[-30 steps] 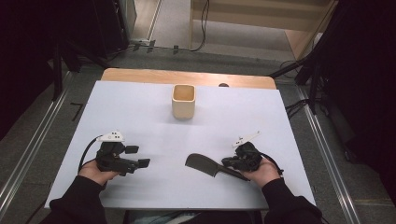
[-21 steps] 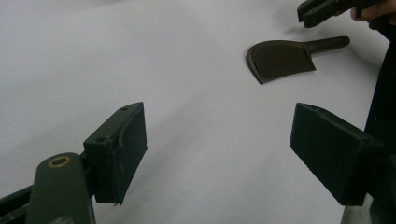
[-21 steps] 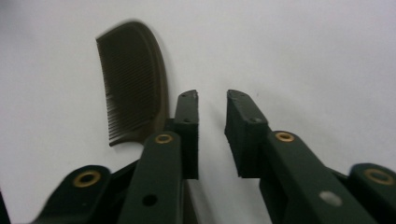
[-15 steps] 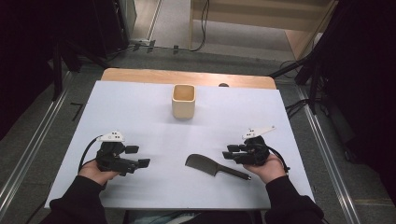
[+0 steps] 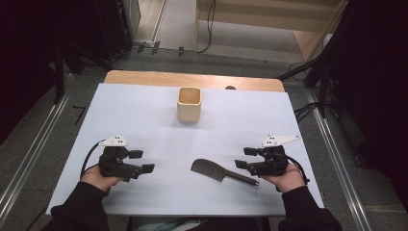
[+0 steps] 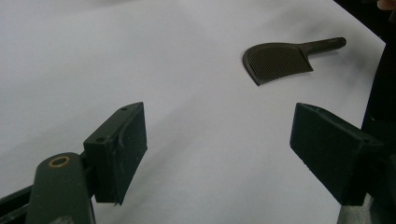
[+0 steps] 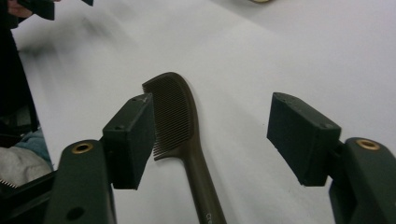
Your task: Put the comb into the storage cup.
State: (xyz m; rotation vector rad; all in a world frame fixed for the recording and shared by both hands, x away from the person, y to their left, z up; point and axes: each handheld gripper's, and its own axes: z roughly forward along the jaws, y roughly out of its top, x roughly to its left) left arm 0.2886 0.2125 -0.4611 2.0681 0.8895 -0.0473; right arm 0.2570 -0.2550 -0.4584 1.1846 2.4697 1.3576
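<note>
The dark brown plastic comb with a long handle (image 5: 222,172) lies flat on the white tabletop (image 5: 144,110), near its front edge; the right gripper (image 5: 246,158) sits just beside the handle's end, its fingers (image 7: 132,139) having just been opening, now apart with nothing clamped; the left gripper (image 5: 142,161) rests well apart from the comb, fingers (image 6: 120,149) spread wide; a beige square cup (image 5: 189,104) stands farther back.

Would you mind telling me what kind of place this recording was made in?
Probably a lab or workshop set up for recording. A white table stands between metal rails on a grey floor, cables trail behind it, and only a comb and a cup are laid out.
</note>
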